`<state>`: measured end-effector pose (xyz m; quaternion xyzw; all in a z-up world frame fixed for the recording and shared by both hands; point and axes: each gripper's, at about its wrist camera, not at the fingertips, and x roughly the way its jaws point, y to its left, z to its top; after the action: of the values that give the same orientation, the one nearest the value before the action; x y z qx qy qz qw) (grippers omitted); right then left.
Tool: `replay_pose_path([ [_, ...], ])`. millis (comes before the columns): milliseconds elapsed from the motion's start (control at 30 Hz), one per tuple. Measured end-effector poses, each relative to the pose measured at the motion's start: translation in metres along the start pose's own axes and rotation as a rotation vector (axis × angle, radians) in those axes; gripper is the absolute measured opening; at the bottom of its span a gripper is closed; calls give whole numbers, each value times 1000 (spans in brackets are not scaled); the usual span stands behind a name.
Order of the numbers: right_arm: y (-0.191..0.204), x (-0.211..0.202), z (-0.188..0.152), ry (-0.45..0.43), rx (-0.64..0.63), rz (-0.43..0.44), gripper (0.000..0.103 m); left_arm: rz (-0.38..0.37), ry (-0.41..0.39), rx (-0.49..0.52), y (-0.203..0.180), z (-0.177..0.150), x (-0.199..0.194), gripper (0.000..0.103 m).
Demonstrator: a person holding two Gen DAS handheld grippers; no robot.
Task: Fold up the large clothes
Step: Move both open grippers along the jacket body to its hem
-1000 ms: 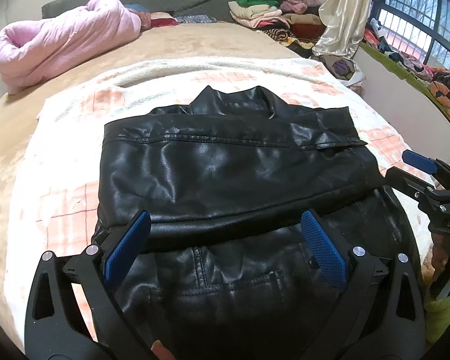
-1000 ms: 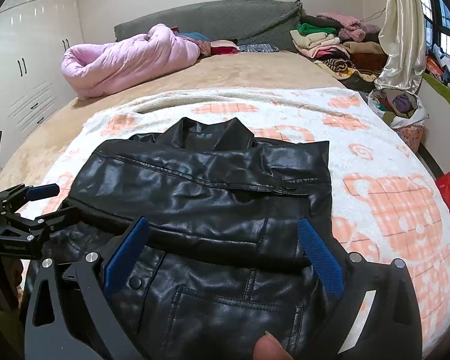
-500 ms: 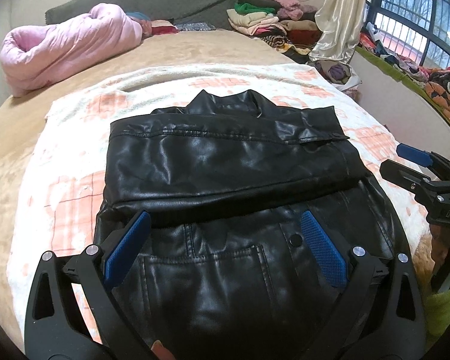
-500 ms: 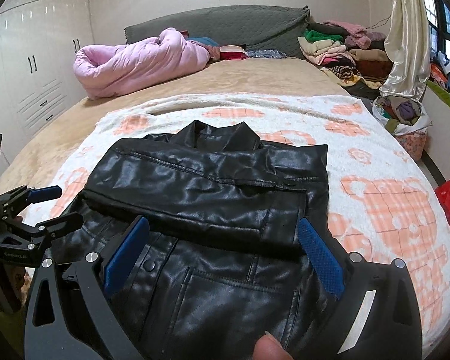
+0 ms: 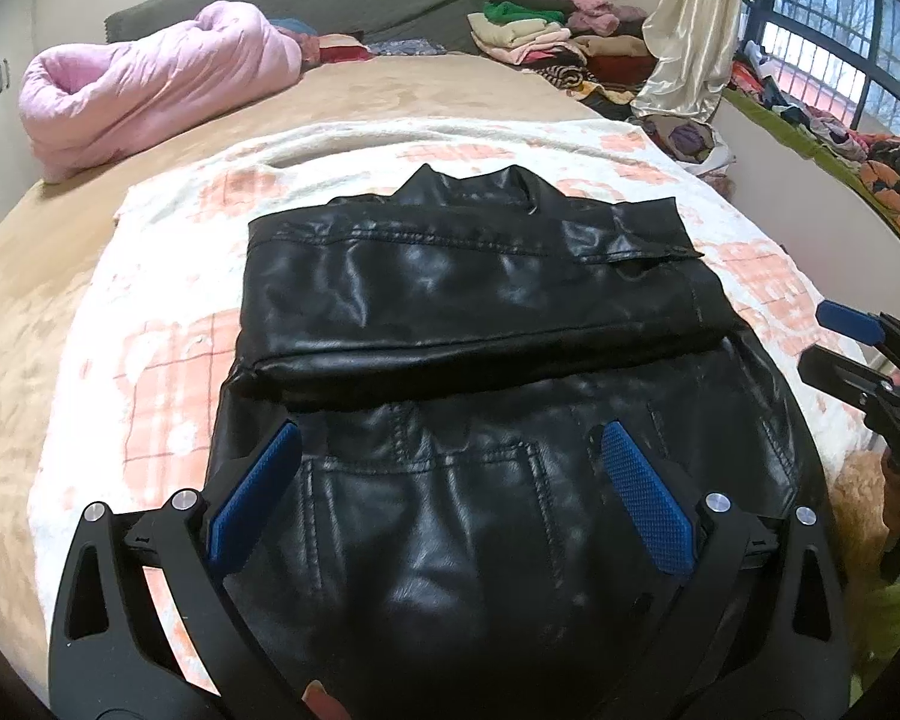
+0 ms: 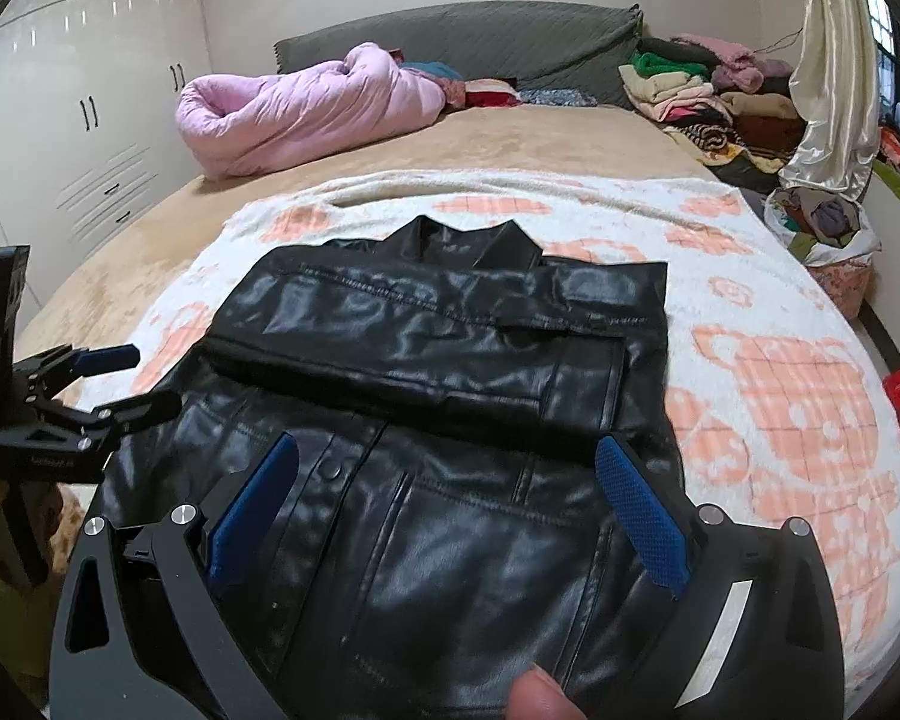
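The left gripper (image 5: pixel 450 492) hung over the near part of the black jacket (image 5: pixel 480 360) with its two blue-padded fingers (image 5: pixel 642 504) spread wide, nothing between them but the leather below. The right gripper (image 6: pixel 447 498) was held the same way — fingers apart, empty — over the jacket's other near corner, where a snap button (image 6: pixel 332 470) and a stitched pocket seam showed. Each gripper could be seen from the other's camera, at the side edge of the jacket, jaws also apart there. A fingertip (image 6: pixel 537 693) of the person showed at the bottom of the right wrist view.

The jacket lay flat on a white blanket (image 6: pixel 780 372) with orange checked patterns, itself spread over a tan bed (image 5: pixel 390 84). Its sleeves were folded across the chest in a broad band, and the collar (image 5: pixel 480 183) stuck up at the far end — the lower half, nearest the grippers, was not yet folded up.

Farther off on the bed sat a rolled pink quilt (image 5: pixel 150 84) against a grey headboard (image 6: pixel 468 42). A pile of folded clothes (image 5: pixel 540 30) lay at the far corner beside a pale curtain (image 5: pixel 690 30), and white wardrobe doors (image 6: pixel 78 120) stood along the wall.
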<state>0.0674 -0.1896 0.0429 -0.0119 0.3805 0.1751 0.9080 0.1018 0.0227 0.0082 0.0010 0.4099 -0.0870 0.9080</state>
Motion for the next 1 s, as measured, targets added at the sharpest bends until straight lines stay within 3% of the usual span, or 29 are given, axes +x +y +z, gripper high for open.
replay_pose_path([
  [1000,-24,-15,-91,195,-93,-14,99,69,105,-59,44,-67,-20,94],
])
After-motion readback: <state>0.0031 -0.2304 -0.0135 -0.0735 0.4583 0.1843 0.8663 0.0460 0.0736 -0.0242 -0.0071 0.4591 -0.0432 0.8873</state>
